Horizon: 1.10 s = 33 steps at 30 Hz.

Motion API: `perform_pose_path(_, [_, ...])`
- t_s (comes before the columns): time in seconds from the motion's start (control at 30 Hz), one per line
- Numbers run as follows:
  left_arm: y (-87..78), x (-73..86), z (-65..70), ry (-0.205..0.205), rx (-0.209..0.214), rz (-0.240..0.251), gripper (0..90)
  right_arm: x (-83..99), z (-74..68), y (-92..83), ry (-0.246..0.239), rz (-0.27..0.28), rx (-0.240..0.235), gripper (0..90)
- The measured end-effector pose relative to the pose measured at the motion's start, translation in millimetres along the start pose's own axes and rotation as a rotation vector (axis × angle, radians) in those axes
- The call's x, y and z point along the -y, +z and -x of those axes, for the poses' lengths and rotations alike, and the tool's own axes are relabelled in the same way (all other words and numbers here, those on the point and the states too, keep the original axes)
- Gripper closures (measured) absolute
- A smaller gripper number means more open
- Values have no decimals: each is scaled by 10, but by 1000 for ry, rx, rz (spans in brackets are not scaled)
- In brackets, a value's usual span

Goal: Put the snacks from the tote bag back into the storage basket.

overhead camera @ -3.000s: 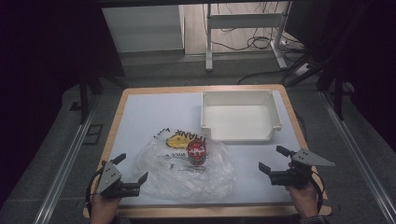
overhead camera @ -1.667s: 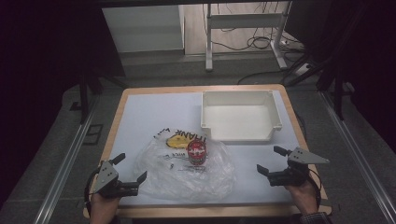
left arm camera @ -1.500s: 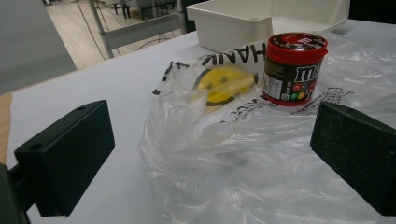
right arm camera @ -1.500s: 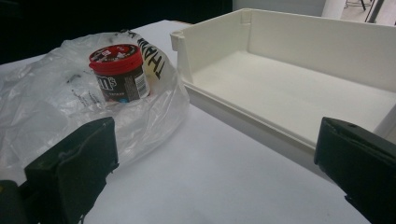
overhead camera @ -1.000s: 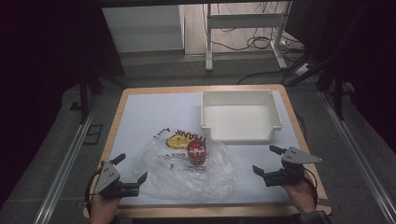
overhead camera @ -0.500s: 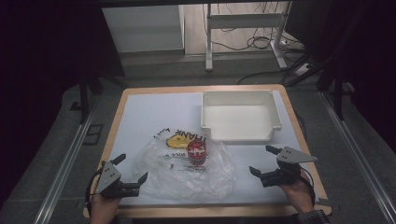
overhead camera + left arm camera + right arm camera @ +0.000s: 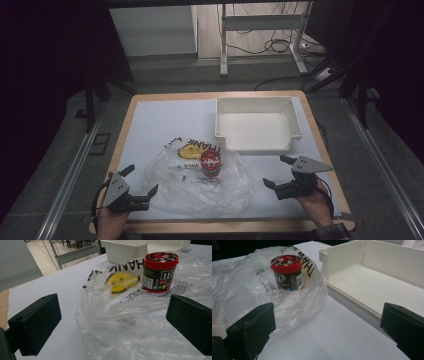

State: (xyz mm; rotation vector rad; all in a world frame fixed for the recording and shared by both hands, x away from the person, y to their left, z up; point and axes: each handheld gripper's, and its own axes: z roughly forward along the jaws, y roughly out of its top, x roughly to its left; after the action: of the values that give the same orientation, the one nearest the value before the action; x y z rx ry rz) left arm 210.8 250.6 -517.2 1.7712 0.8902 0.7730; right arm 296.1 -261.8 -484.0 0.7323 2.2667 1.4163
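Two open-jawed tools flank a thin, limp, slippery plastic bag point(image 7: 200, 180): left gripper point(image 7: 141, 188) just beside its edge, right gripper point(image 7: 275, 172) near. An M&M's jar point(image 7: 210, 163) is seen standing on it; a bunched edge is best pinched.

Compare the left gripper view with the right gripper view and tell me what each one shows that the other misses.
Left gripper view alone: the yellow smiley face printed on the plastic bag, a bare stretch of white table, and floor with a metal frame beyond the table edge.

Right gripper view alone: the inside floor and walls of the white tray.

Both: the red-lidded candy jar standing upright on the crumpled clear bag, part of the bag's black lettering, an outer corner of the tray, and each view's own black tongs spread wide, holding nothing.
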Motion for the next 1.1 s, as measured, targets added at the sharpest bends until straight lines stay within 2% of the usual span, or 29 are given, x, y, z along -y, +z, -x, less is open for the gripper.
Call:
perform_pose_path(0.33, [-5, -2, -1, 0, -4, 3, 0, -42, -26, 79, -7, -21, -28, 2])
perform_pose_path(0.57, [-10, -2, -4, -2, -10, 6, 0, -75, -35, 126, 9, -21, -48, 2])
perform_pose_path(1.1, [-21, -1, -16, -8, -26, 12, 0, -142, -49, 223, 5, -42, -62, 2])
